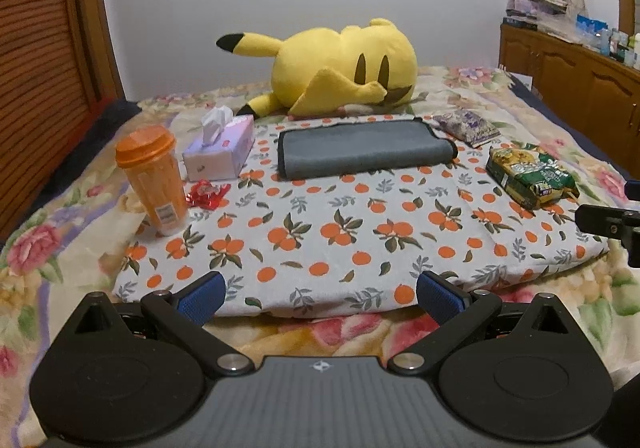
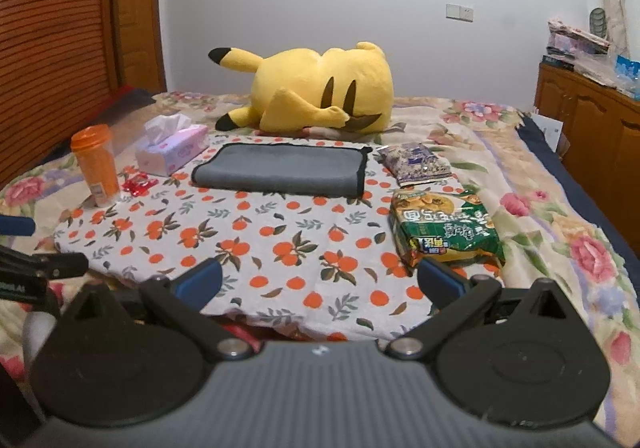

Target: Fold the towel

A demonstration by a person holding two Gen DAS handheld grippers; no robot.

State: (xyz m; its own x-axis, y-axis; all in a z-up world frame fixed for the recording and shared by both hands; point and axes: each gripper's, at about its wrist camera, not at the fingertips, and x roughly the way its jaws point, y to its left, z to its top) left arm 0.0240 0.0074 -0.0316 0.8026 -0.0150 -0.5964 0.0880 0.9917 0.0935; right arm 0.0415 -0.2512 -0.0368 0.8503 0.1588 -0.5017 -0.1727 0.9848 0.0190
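Towel: grey rectangular microfibre towel with dark edging [image 1: 362,149], already doubled over, lying flat at the far side of the orange-print cloth [image 1: 340,244].
Long axis: left to right, crosswise to both sets of fingers.
Left gripper [image 1: 320,296]: blue-padded fingers spread wide, holding nothing, low over the cloth's near edge.
Right gripper [image 2: 320,282]: likewise wide apart and empty.
Bearing: towel lies ahead of both, well apart; neither is clearly nearer.
Neighbours: pink tissue box [image 1: 220,152] just left of towel; green snack packet [image 2: 444,228] near right.
Judgement: each gripper probably takes its own end.
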